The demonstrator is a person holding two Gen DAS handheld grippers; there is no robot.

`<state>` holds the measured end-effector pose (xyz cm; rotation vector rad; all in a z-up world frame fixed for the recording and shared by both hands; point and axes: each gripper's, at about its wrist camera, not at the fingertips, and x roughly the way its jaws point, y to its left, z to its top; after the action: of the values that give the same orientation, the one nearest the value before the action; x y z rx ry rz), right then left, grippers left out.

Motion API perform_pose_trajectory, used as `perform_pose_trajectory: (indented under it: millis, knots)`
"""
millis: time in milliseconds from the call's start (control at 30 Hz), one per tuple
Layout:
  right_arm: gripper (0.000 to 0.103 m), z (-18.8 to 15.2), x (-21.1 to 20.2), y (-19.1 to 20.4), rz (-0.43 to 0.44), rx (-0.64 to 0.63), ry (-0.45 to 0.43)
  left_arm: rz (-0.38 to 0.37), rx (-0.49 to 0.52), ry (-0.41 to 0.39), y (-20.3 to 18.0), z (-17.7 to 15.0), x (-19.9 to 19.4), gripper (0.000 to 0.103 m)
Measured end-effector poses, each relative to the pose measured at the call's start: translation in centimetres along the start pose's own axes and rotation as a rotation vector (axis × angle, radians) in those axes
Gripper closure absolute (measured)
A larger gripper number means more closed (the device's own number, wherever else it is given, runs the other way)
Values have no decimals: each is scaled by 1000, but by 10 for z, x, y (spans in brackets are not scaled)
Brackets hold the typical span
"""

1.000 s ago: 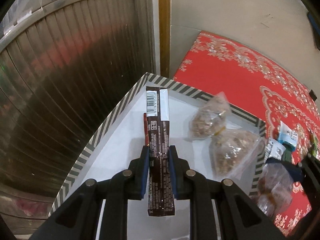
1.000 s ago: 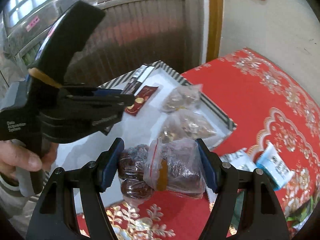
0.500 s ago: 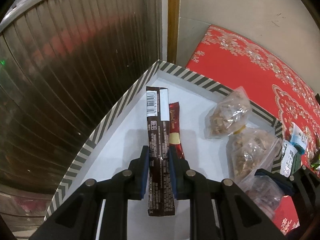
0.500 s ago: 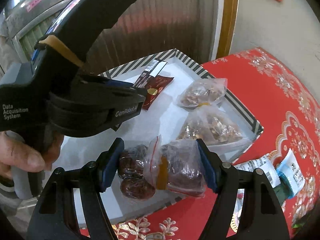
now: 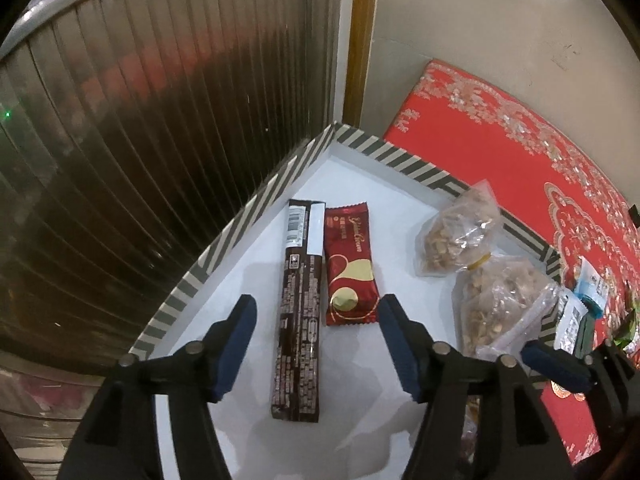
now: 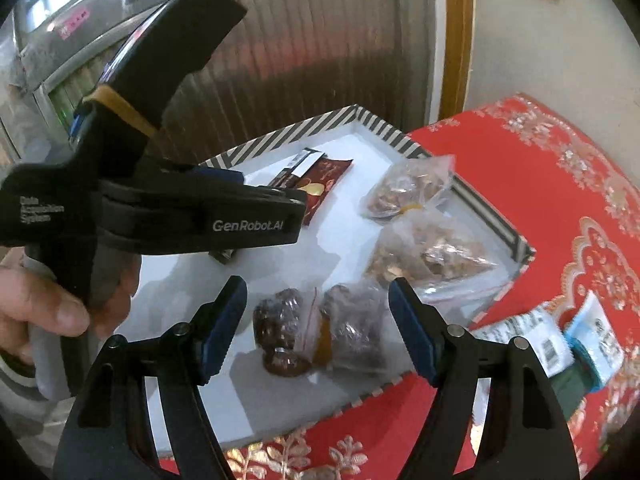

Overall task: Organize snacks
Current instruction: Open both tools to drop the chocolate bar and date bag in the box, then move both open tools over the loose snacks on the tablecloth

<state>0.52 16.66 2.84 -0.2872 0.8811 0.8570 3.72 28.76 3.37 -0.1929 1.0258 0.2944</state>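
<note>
My left gripper [image 5: 314,344] is opening, brown bar [image 5: 298,320] lying loose between the jaws; right gripper [image 6: 316,326] gapes around the date bag [image 6: 320,326] — five snacks boxed, packets lower right remain.

White-floored tray with black-and-white striped rim [image 5: 256,204], long dark brown snack bar wrapper [image 5: 298,320], red-and-gold snack packet [image 5: 350,268], red cloth with gold floral pattern [image 5: 520,168], black claws with blue pads [image 5: 236,344].

A ribbed metal shutter [image 5: 120,152] stood beside a wooden door frame [image 5: 362,32] and a plain grey wall [image 5: 480,24]; a red, gold-patterned cloth [image 5: 500,152] covered the surface below.
</note>
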Motion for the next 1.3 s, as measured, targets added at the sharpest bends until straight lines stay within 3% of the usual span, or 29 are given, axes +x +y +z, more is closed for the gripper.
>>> perform_pose_trajectory:
  millis: [333,833,1300]
  knots:
    - [29,-18,-44,-15,-24,70,-65,-1,62,-87,-24,-13,-37,21]
    - [29,-56,-80,-49,-139,185,-90,-80,136,-123,-79,-39,-64,20]
    - [29,-112,-118,-93,-230,295,-65,-144,238,-95,-135,-59,-69,20]
